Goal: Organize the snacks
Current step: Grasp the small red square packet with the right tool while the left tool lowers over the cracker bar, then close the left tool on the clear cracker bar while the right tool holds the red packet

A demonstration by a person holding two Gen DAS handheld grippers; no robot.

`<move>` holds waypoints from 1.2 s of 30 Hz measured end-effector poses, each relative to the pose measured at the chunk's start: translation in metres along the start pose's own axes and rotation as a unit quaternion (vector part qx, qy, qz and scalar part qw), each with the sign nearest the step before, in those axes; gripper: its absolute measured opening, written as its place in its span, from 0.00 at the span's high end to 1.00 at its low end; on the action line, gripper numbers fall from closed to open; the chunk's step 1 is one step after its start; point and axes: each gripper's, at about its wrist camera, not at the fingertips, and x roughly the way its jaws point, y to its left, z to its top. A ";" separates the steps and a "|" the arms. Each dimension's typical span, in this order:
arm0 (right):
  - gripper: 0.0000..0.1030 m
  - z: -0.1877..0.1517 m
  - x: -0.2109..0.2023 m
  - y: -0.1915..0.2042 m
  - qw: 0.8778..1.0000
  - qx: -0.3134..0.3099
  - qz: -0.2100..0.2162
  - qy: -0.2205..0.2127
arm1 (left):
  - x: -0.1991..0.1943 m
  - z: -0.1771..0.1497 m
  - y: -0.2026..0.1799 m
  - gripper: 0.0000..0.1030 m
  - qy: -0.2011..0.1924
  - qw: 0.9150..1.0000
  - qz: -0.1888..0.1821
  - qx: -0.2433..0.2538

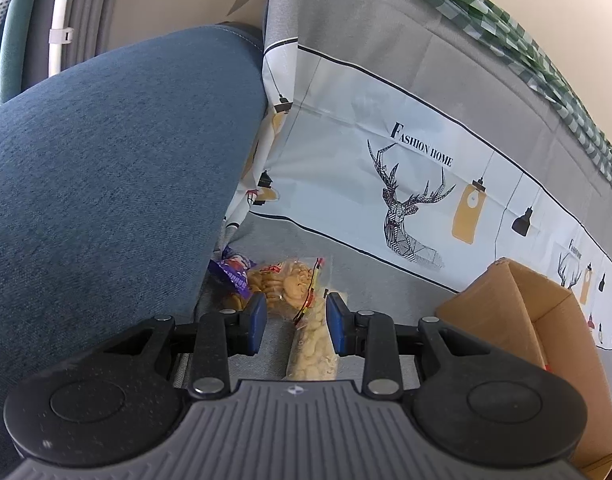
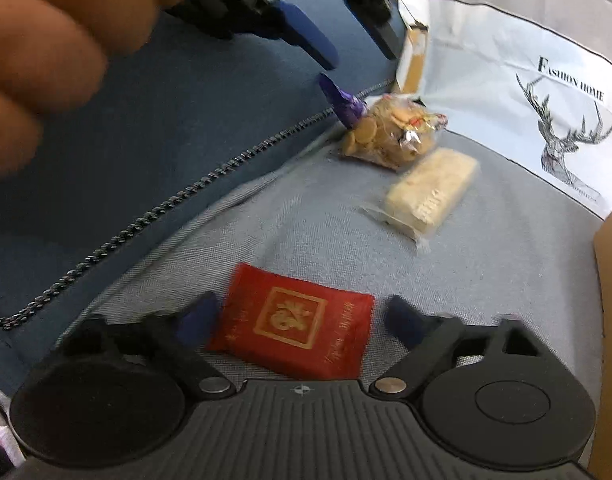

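My left gripper (image 1: 293,322) is open above the grey sofa seat. Below it lie a clear bag of round biscuits (image 1: 290,286), a pale wrapped snack bar (image 1: 313,346) and a purple wrapper (image 1: 232,274) tucked against a blue cushion. My right gripper (image 2: 302,320) is open, with a red snack packet (image 2: 296,326) flat on the seat between its fingers. The right wrist view also shows the biscuit bag (image 2: 389,132), the pale bar (image 2: 429,192), the purple wrapper (image 2: 343,102) and the left gripper's blue fingertips (image 2: 306,34) at the top.
A blue cushion (image 1: 106,184) with a zipper fills the left side. A printed "Fashion Home" sofa cover (image 1: 405,168) forms the backrest. An open cardboard box (image 1: 545,320) stands at the right on the seat. A hand (image 2: 46,60) shows at top left.
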 end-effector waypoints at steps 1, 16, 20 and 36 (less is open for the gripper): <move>0.35 0.002 -0.003 -0.001 1.000 -0.007 -0.001 -0.002 | 0.001 0.000 -0.002 0.65 0.001 1.000 -0.001 -0.001; 0.41 -0.005 -0.040 -0.063 0.994 0.060 -0.066 0.058 | 0.058 -0.021 -0.043 0.25 0.073 0.997 0.020 0.035; 0.39 -0.010 -0.029 -0.072 0.993 0.079 -0.065 0.064 | 0.082 -0.030 -0.052 0.22 0.094 0.993 0.049 0.060; 0.39 -0.010 -0.028 -0.071 0.993 0.074 -0.067 0.059 | 0.107 -0.045 -0.062 0.61 0.125 0.982 0.087 0.111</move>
